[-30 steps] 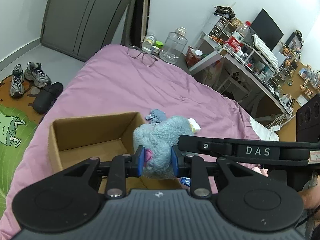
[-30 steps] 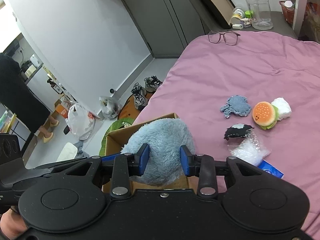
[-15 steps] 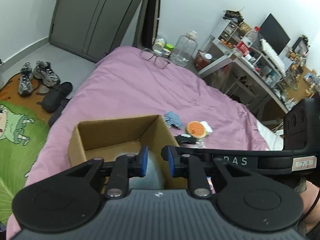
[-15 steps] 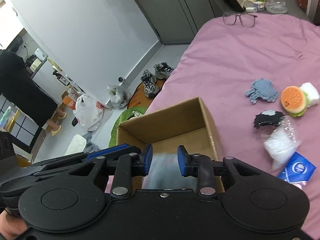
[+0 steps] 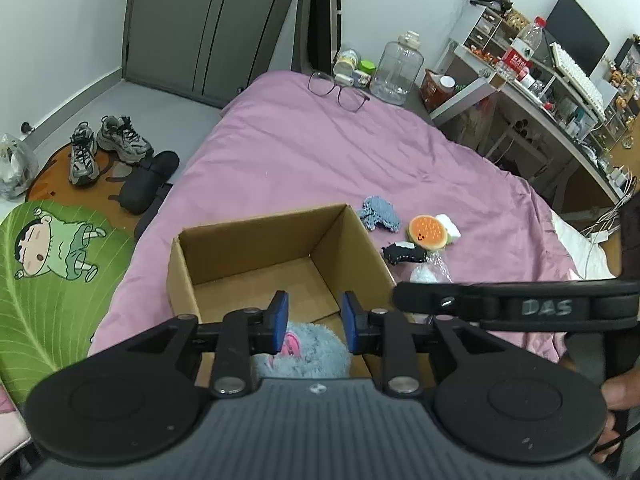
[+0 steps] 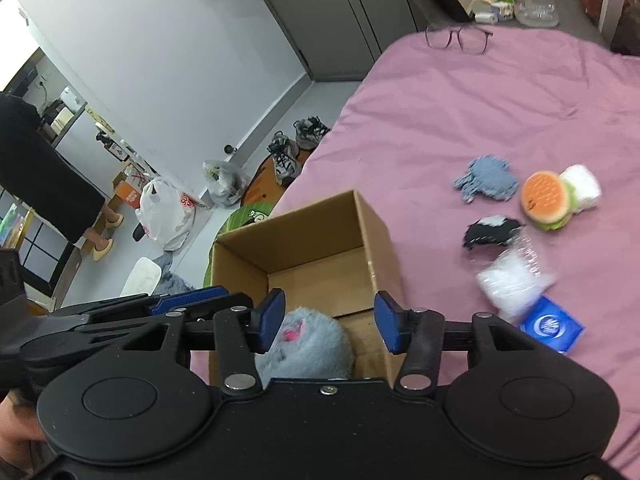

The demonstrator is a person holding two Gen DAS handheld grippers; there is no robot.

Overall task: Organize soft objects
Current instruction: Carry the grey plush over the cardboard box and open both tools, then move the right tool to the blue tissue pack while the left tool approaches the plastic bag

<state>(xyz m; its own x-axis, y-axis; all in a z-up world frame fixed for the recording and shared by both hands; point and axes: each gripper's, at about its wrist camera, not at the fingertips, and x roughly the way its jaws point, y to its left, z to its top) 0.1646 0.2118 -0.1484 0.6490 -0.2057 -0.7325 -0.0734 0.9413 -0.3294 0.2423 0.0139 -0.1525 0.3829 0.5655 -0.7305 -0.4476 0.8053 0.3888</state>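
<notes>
One plush point(image 5: 298, 354) lies in the box point(image 5: 352, 254); my left gripper point(image 5: 313, 317) and right gripper point(image 6: 329, 322) gape empty (burger point(image 6: 545, 199), cloths beside box remain).

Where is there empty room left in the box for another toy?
The far half of the brown cardboard box shows bare floor, between its back wall and the fluffy blue plush toy lying at the near end. It is crowded near, where the open left gripper and open right gripper hang over the plush.
</notes>
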